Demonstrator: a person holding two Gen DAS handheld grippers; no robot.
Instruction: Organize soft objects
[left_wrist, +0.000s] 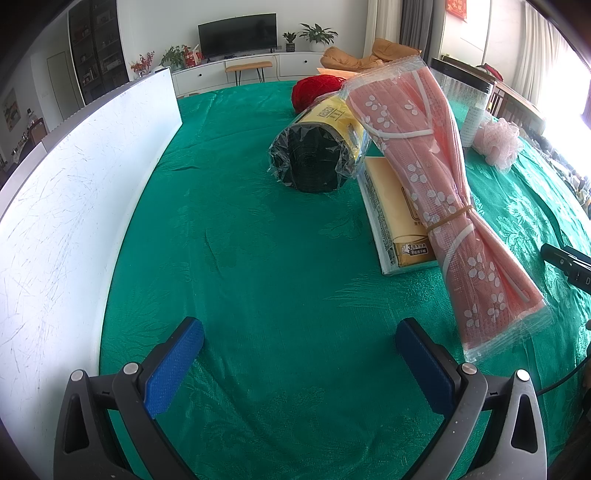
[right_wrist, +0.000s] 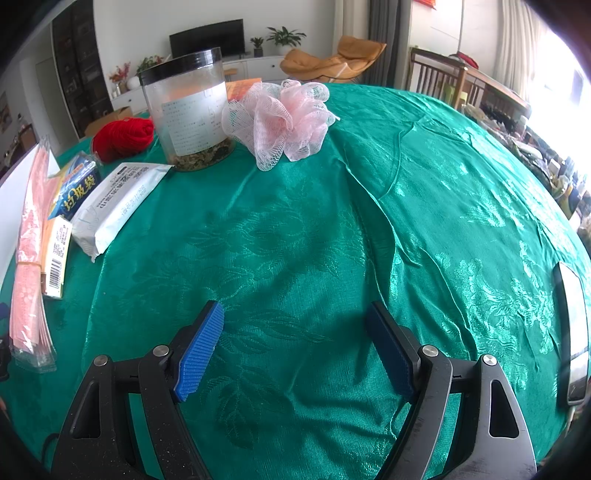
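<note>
A pink flowered cloth in clear wrap (left_wrist: 439, 199) leans across a yellow tissue pack (left_wrist: 395, 214) and a black bag roll (left_wrist: 317, 147); it also shows at the left edge of the right wrist view (right_wrist: 29, 258). A red yarn ball (left_wrist: 314, 90) (right_wrist: 123, 138) lies farther back. A pink mesh bath puff (right_wrist: 284, 118) (left_wrist: 498, 142) sits beside a clear jar (right_wrist: 188, 110). A white wipes pack (right_wrist: 118, 203) lies near the tissue pack. My left gripper (left_wrist: 299, 354) is open and empty over bare cloth. My right gripper (right_wrist: 295, 343) is open and empty too.
A green patterned tablecloth (right_wrist: 406, 221) covers the table. A white board (left_wrist: 74, 206) stands along the left side. A phone (right_wrist: 572, 332) lies at the right edge. Chairs and a TV cabinet stand behind.
</note>
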